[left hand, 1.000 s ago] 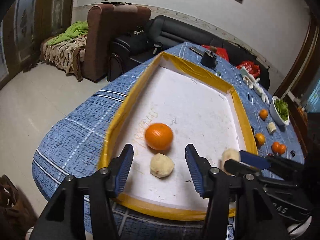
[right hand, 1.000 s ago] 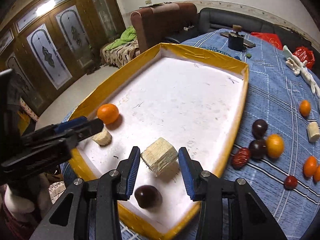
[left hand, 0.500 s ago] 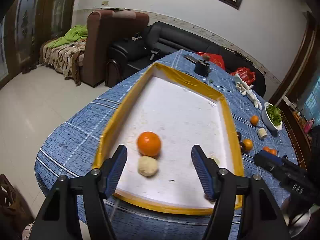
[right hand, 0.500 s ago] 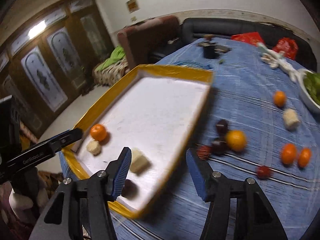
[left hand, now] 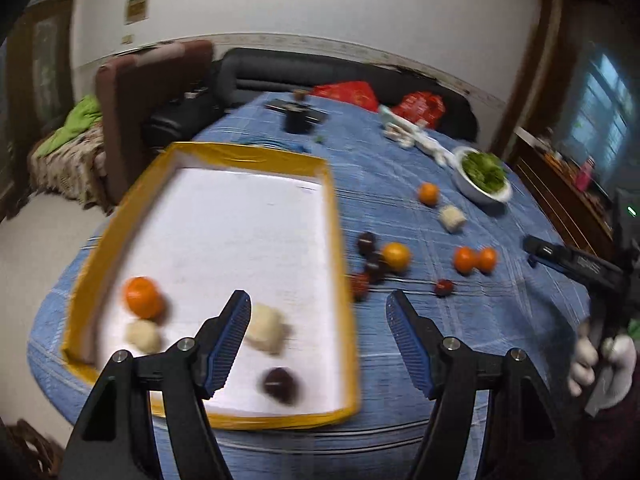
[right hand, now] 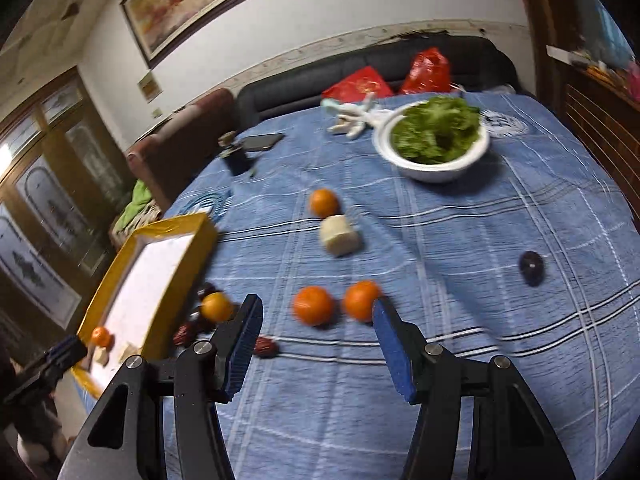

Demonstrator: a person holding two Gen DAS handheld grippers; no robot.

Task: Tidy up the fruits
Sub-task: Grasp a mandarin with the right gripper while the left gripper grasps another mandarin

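Note:
A yellow-rimmed white tray (left hand: 334,216) lies on the blue tablecloth. In it are an orange (left hand: 143,297), two pale chunks (left hand: 265,328) and a dark fruit (left hand: 280,384). My left gripper (left hand: 318,310) is open and empty above the tray's right rim. My right gripper (right hand: 316,320) is open and empty, hovering just before two oranges (right hand: 313,305) on the cloth. The tray also shows in the right wrist view (right hand: 188,256). Loose oranges, dark fruits (left hand: 366,242) and red dates (right hand: 266,347) lie on the cloth right of the tray.
A white bowl of greens (right hand: 436,142) stands at the back. A pale chunk (right hand: 339,235) and an orange (right hand: 323,202) lie before it. A lone dark fruit (right hand: 531,267) lies to the right. A phone and a dark cup (left hand: 298,120) are at the far edge.
Both grippers have swung right, away from the tray. The right gripper has left the pale chunk and dark fruit in the tray and now faces the loose oranges on the cloth.

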